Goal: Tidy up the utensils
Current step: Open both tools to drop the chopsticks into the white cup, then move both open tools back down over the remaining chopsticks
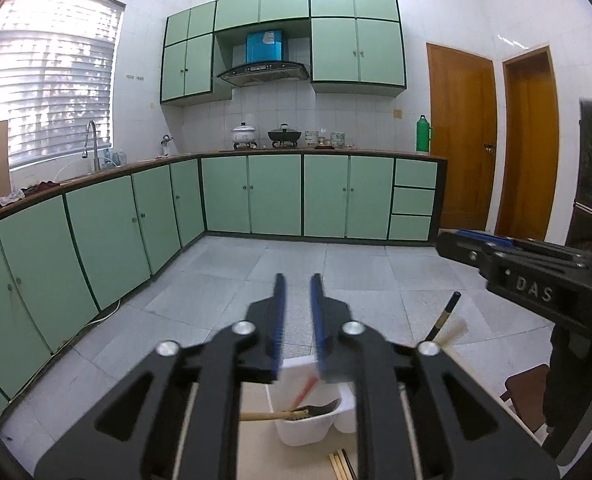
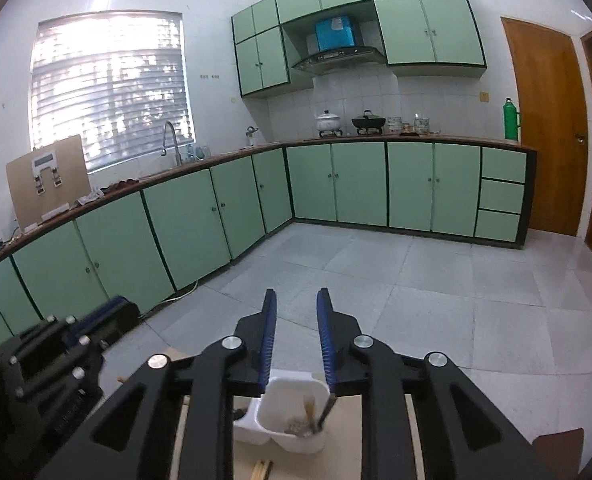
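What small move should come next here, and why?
Probably lower one gripper toward the loose chopsticks on the table: both the left gripper and the right gripper are open, holding nothing, above the white holder.

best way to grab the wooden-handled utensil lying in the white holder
Grip the wooden-handled utensil on its bare handle, which sticks out past the white holder toward the left. Come from above, probably with the left gripper; its dark head sits down inside the compartment.
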Motion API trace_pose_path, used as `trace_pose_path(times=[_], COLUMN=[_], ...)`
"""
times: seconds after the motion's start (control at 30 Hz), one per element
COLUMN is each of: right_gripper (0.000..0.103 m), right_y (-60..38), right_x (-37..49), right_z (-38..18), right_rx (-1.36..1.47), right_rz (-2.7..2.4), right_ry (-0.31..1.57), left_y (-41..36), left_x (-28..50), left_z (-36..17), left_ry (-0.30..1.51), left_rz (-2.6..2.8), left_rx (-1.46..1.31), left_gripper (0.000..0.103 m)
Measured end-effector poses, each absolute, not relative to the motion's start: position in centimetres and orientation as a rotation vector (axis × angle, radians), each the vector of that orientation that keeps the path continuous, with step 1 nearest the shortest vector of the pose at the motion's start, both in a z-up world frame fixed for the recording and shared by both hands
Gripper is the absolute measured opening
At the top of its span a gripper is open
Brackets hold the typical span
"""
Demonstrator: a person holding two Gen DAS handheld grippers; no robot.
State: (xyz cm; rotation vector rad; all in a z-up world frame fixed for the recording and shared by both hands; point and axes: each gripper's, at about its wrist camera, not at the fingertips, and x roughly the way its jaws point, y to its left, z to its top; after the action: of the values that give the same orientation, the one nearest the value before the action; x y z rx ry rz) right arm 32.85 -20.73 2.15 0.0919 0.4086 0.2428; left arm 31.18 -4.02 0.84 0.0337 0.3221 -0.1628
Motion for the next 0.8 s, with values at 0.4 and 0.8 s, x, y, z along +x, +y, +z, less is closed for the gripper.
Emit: trace_pose_path(times=[0.4,0.8], right_gripper=[0.075,0.093], right_y=[-22.8,-22.3], right_x=[23.5,16.1], right_z=[-0.4,-7.8], right_rx=[0.096,0.102], right_rz=[0.208,0.172], right_ry=[0.376,0.483], left_y=[-2.8,-1.1], left_x=[22.7,15.9], left_z=[-1.0,-9.0], left_ry=[0.314,0.498], left_rz=[-0.163,-0.142], left_rx=[0.018,0.018], left_gripper=[0.057,0.070])
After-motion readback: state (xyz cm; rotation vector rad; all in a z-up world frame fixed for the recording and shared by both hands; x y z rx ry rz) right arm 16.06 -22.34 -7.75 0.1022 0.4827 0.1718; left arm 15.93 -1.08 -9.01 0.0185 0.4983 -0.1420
